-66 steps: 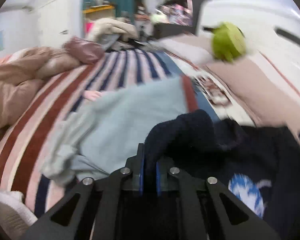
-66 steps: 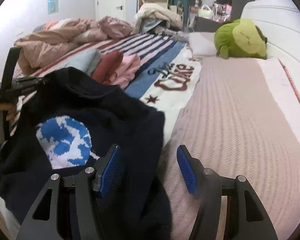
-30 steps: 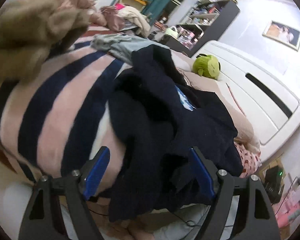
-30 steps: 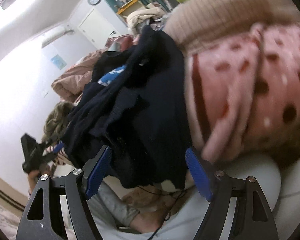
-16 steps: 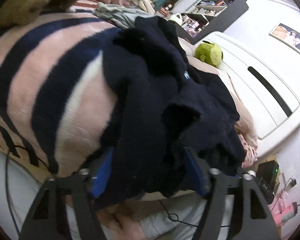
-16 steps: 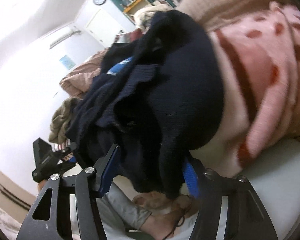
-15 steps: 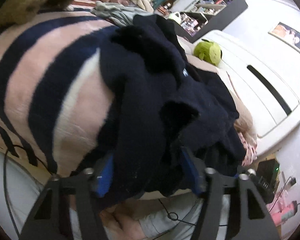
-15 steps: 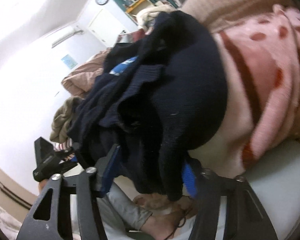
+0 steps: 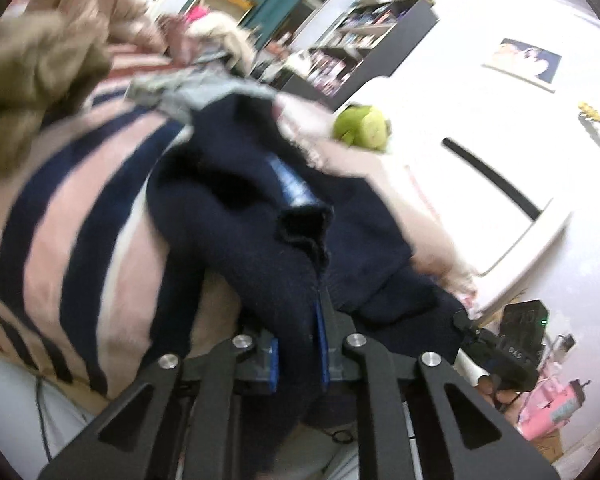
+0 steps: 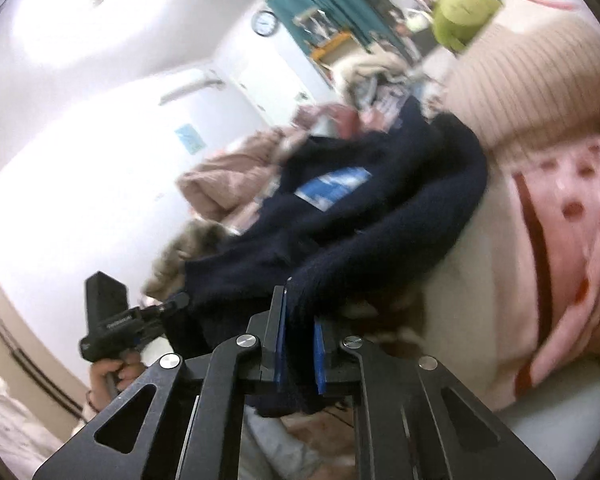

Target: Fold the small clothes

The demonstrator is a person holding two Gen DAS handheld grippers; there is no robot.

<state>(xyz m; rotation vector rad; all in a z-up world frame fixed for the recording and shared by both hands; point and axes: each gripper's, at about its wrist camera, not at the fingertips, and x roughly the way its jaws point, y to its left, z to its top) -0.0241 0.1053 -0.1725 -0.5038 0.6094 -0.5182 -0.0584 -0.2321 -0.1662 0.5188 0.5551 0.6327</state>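
Observation:
A dark navy sweater [image 9: 236,200] with a blue and white print lies bunched over the near edge of the bed. My left gripper [image 9: 296,352] is shut on a fold of its hem. The sweater also shows in the right wrist view [image 10: 364,224], draped off the bed edge. My right gripper [image 10: 298,356] is shut on another hanging part of the sweater. The left gripper's body [image 10: 108,328] shows at the lower left of the right wrist view, held in a hand.
A pink and navy striped blanket [image 9: 72,216] covers the bed. A grey garment [image 9: 188,92] and brown bedding [image 9: 28,64] lie behind the sweater. A green plush [image 9: 362,126] sits by the white headboard. A pink spotted cover [image 10: 572,240] is to the right.
Both grippers were open around the sweater's hanging edge and have closed on it. The views have shifted and are blurred with motion.

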